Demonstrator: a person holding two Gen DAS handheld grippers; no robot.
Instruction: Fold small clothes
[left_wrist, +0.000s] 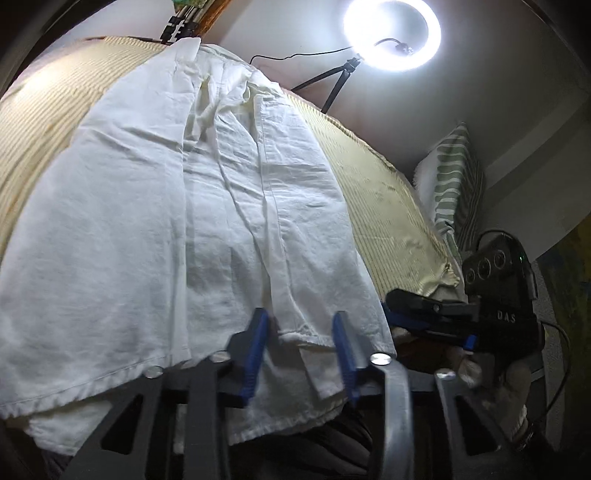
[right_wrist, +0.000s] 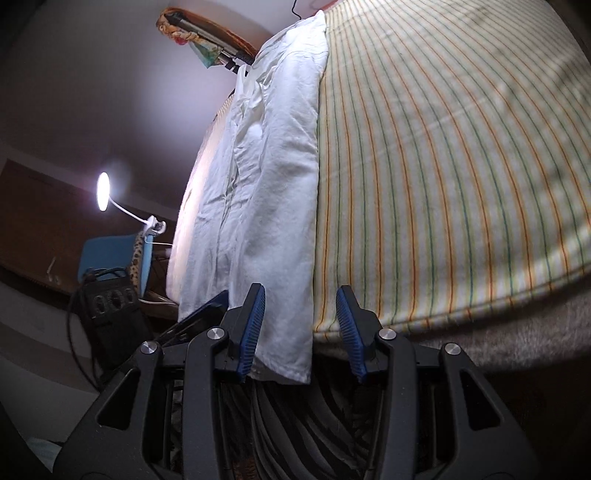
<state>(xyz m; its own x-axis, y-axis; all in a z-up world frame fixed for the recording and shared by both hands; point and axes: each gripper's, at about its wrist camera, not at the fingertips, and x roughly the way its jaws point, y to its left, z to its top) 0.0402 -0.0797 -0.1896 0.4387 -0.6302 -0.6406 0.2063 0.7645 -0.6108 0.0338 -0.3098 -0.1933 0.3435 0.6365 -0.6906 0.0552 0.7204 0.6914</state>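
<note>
A white garment (left_wrist: 177, 206) lies spread lengthwise on a striped bedsheet (left_wrist: 388, 192), its near hem hanging over the bed's front edge. My left gripper (left_wrist: 300, 343) is open, its blue pads on either side of the hem's right part. My right gripper (right_wrist: 301, 325) is open at the garment's (right_wrist: 273, 206) near right corner, with the corner between the pads. The right gripper also shows in the left wrist view (left_wrist: 443, 314), just right of the garment. The left gripper shows in the right wrist view (right_wrist: 199, 314) at the garment's left.
The striped sheet (right_wrist: 443, 166) covers the bed to the right of the garment. A ring light (left_wrist: 391, 35) on a tripod stands behind the bed. A striped pillow (left_wrist: 454, 177) leans at the wall. A desk lamp (right_wrist: 104, 192) and a blue chair (right_wrist: 107, 254) stand at the left.
</note>
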